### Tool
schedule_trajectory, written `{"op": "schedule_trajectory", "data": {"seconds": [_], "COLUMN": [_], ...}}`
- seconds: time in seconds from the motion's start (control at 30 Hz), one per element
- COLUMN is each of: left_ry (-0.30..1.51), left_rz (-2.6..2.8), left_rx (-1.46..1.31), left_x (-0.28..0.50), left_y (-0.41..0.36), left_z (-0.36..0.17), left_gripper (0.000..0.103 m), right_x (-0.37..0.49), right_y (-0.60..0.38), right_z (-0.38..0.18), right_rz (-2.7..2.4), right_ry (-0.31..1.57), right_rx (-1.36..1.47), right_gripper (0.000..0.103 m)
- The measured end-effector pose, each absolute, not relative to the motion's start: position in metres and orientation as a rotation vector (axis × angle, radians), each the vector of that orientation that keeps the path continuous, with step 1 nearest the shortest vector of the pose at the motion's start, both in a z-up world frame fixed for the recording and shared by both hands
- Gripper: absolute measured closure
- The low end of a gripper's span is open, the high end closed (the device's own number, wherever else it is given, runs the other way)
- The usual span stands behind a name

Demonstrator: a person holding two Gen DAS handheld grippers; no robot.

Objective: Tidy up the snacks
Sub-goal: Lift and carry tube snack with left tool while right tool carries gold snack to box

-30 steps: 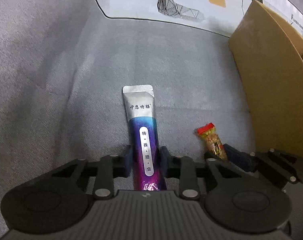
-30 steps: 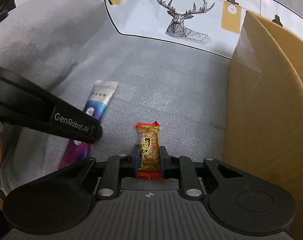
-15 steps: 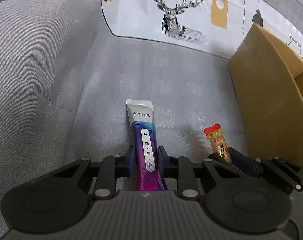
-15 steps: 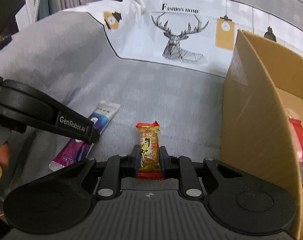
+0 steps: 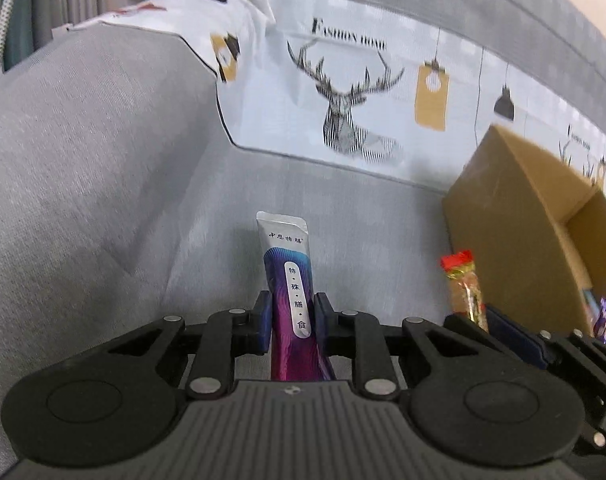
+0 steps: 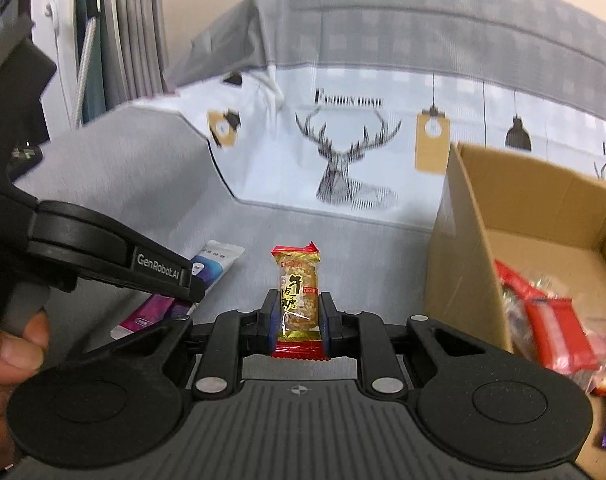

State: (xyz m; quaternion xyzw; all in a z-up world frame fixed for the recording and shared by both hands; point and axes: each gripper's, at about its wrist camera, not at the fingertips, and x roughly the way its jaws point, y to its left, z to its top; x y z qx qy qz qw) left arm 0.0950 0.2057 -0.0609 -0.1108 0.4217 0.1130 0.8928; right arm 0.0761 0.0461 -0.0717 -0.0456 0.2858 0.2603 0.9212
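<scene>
A grey sofa (image 5: pixel 103 200) fills most of both views, with a deer-print cloth (image 6: pixel 343 152) draped over its far side. At the right a cardboard box (image 6: pixel 459 248) stands open on the seat; several wrapped snacks (image 6: pixel 551 328) (red, clear and purple packets) are already gathered inside it, so it is judged to be the collecting place for the task.

The left hand-held gripper (image 5: pixel 291 322) is closed narrowly on a purple sachet (image 5: pixel 289 280), gripped near its lower half with the silver end pointing away, and no slack is seen at the pads. In the right wrist view part of the sachet is hidden behind the gripper's body, so whether its near end is clear of the seat cannot be told. The right hand-held gripper (image 6: pixel 297 320) is closed narrowly on a peanut bar (image 6: pixel 297 292) in a red-ended wrapper, held across its middle and upright between the pads. A middle grip is judged sensible for both: short, light packets are kept from swinging or slipping out.

Both snacks are held left of the box, the bar nearer to it. The near box wall stands between the snacks and the inside, so a rise above its rim is judged necessary before release. The two grippers are close together (a hand (image 6: pixel 11 344) is seen at the left), and crossing paths could cause a knock.
</scene>
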Motion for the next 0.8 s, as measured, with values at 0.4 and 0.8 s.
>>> {"op": "schedule_trajectory", "data": {"seconds": [0.4, 0.8], "left_ry": [0.765, 0.738], "left_rz": [0.227, 0.205], "left_rx": [-0.221, -0.204], "left_x": [0.093, 0.096], "left_y": [0.197, 0.182], "left_z": [-0.041, -0.038], "left_gripper": [0.080, 0.080], "right_x": [0.069, 0.067], "right_y": [0.026, 0.000], "right_z": [-0.052, -0.043], "right_rz": [0.549, 0.520], "right_ry": [0.470, 0.425], "right_rx": [-0.075, -0.066], "right_gripper": [0.082, 0.082]}}
